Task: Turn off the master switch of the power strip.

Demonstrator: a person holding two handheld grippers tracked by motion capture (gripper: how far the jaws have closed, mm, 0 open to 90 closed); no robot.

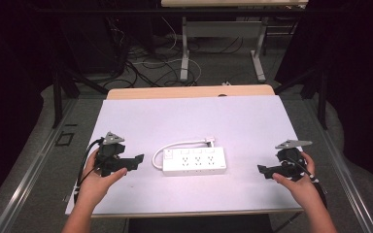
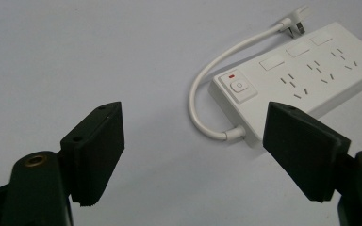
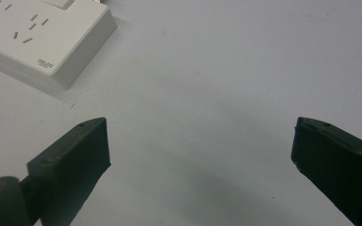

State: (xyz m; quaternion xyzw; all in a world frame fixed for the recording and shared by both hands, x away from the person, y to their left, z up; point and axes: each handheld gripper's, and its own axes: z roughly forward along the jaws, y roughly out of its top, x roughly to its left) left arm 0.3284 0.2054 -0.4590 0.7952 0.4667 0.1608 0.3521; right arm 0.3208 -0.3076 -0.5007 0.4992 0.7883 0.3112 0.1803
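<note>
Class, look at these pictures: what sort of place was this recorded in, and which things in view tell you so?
Probably a lab or workshop set up for recording, not a home. A table with a plain white top holds one white power strip; loose cables trail over the floor behind it, and dark curtains close in the sides.

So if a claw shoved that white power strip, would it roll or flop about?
Probably neither. The strip is a flat, boxy block lying on the table, so it would likely slide. Its smooth plastic looks slippery to pinch. The short cord curves loosely and would probably trail along.
</note>
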